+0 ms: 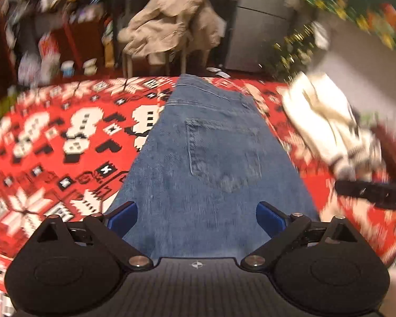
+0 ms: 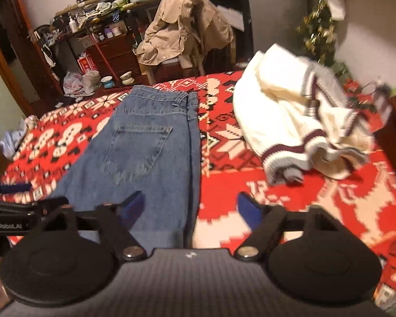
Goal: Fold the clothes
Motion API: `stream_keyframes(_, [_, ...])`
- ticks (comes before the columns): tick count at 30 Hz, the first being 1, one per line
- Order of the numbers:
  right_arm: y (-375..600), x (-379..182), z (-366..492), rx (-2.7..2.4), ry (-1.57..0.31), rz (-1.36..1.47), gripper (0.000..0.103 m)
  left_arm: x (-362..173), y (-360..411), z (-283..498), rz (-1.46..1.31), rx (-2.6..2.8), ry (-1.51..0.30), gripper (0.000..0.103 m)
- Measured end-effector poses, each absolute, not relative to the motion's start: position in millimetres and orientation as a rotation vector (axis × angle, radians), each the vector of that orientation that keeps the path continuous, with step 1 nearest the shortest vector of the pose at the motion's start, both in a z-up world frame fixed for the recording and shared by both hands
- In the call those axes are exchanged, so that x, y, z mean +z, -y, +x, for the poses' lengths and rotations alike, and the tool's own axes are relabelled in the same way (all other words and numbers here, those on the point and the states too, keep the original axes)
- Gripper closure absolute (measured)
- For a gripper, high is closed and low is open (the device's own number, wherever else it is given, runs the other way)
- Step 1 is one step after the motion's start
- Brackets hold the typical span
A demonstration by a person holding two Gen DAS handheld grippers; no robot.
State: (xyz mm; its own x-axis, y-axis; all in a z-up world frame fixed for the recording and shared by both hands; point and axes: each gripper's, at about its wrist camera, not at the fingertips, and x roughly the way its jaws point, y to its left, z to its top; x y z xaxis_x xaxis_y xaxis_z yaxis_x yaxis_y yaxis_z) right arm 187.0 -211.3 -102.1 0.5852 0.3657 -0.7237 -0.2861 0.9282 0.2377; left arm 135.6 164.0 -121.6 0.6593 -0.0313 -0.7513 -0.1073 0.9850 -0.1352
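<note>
You hover both sets of fingers, left (image 1: pixel 196 215) and right (image 2: pixel 191 208), released over the folded jeans (image 1: pixel 211 163), lying flat on the bed (image 1: pixel 52 137) for the next fold

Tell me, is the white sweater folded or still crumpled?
Crumpled: the white sweater lies bunched in an uneven heap right of the jeans.

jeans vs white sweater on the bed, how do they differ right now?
The jeans lie flat and smoothed, back pocket up; the sweater sits crumpled in a heap. Jeans are plain blue denim; the sweater is cream knit with maroon-and-grey striped trim. Both rest on the red patterned blanket, apart, and neither is in a gripper.
</note>
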Motion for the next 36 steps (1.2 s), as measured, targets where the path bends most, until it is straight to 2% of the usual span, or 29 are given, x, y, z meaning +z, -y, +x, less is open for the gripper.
stream_keyframes(1, [211,-105,200,0.388,-0.882,0.122,0.044,-123,-170,143,-0.217,0.051,-0.854,0.019])
stream_keyframes(2, [211,-108,213,0.396,-0.897,0.146,0.045,-125,-178,152,-0.265,0.05,-0.87,0.029])
stream_keyframes(3, [211,-113,228,0.393,-0.91,0.172,0.051,-128,-186,161,-0.314,0.049,-0.887,0.039])
stream_keyframes(4, [210,-118,243,0.39,-0.923,0.198,0.062,-130,-194,171,-0.363,0.047,-0.904,0.043])
stream_keyframes(6, [210,-129,272,0.41,-0.966,0.268,0.069,-132,-207,186,-0.423,0.055,-0.915,0.052])
stream_keyframes(10, [204,-144,312,0.456,-1.0,0.349,0.078,-131,-223,211,-0.432,0.077,-0.911,0.054])
stream_keyframes(17, [181,-162,358,0.474,-1.017,0.339,0.078,-146,-243,248,-0.442,0.078,-0.954,0.054])
stream_keyframes(24, [162,-181,382,0.482,-1.04,0.299,0.073,-159,-250,260,-0.425,0.088,-0.985,0.054])
stream_keyframes(27, [160,-187,386,0.484,-1.03,0.322,0.074,-163,-251,261,-0.417,0.093,-0.994,0.054])
stream_keyframes(30, [158,-182,379,0.48,-0.976,0.33,0.102,-165,-247,261,-0.396,0.096,-0.999,0.054])
stream_keyframes(36, [146,-150,344,0.434,-0.83,0.211,0.103,-153,-229,255,-0.338,0.064,-0.97,0.054])
